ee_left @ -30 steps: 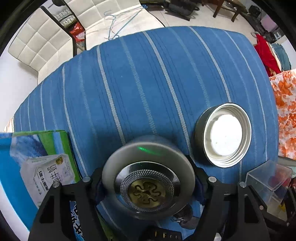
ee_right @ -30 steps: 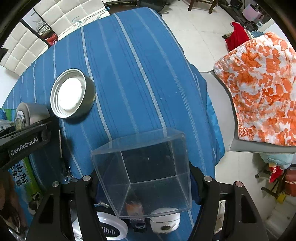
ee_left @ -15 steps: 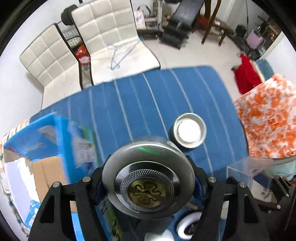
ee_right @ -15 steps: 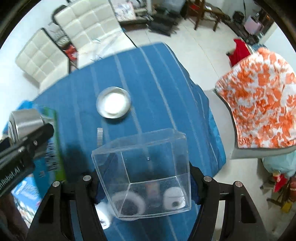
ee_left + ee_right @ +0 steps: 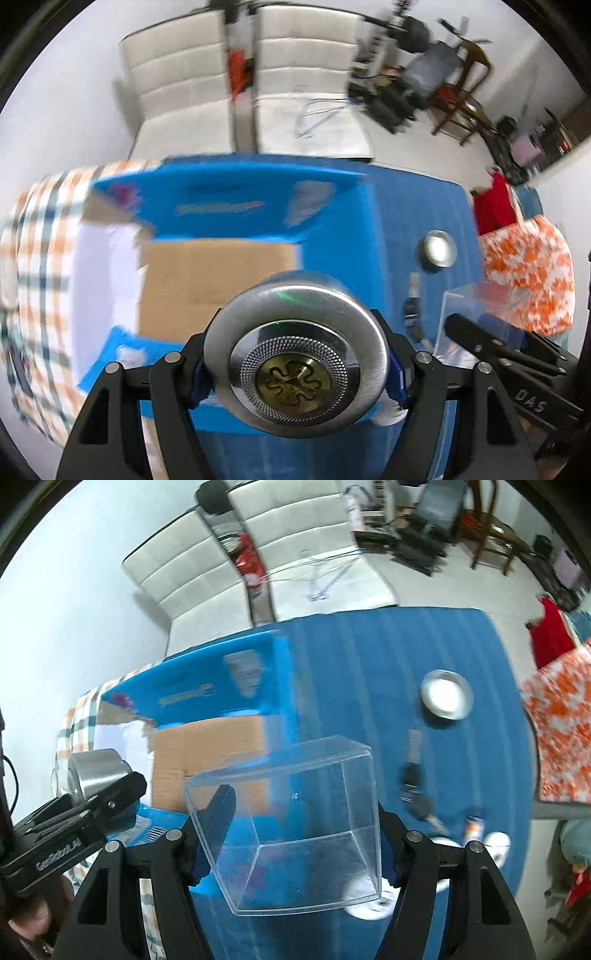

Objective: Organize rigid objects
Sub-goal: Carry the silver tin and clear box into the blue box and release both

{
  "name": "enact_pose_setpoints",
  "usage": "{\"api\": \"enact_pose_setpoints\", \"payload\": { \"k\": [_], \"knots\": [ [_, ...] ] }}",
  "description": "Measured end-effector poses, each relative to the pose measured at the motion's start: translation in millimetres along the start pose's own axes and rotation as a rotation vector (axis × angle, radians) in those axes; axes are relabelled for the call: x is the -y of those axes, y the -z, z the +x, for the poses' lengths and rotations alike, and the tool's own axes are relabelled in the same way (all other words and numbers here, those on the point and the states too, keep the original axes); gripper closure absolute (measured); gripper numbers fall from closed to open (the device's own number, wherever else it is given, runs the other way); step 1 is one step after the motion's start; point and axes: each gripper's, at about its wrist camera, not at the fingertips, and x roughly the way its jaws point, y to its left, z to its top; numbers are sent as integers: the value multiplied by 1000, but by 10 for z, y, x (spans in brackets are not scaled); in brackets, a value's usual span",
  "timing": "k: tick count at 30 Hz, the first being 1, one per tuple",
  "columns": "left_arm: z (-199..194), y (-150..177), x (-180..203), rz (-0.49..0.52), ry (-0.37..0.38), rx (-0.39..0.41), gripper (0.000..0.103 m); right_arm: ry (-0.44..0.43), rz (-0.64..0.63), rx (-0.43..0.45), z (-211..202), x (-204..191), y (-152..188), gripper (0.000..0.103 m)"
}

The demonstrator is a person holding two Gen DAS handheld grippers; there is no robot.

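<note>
Now raised well above the counter [image 5: 369, 657] toward the open cardboard box [image 5: 218, 280], left gripper [image 5: 295, 373] clenching the metal tin [image 5: 295, 350], right gripper [image 5: 291, 849] grasping the clear box [image 5: 295, 812], ready for dropping in.

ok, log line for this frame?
left gripper: shut on metal tin | right gripper: shut on clear box | both above open carton

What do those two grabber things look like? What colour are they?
Both grabbers are black. The left gripper and right gripper each have two wide angular arms with round silver bolts and blue fingers. White lettering runs along the left one's side where the right camera sees it, and a bare thumb shows beneath it.
</note>
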Motion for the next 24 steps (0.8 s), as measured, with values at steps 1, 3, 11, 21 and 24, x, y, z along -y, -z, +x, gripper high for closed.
{"api": "enact_pose_setpoints", "payload": {
  "k": [1,3,11,21,24],
  "knots": [
    [29,-28,-202,-23,-13,-8,33,-4,-5,-6,61,-60,-29,32],
    [103,-58,-420,-56,-21,-14,33,-8,-18,-28,286,-274,-121,32],
    [689,-340,-1209,-140,87,-128,33,35,-43,-112,1219,-684,-346,32],
    [1470,-543,-1307,-133,147,-271,33,64,-57,-157,1829,-790,-506,32],
    [1504,-566,-1249,-121,159,-274,33,51,-39,-173,1958,-776,-541,32]
  ]
}}
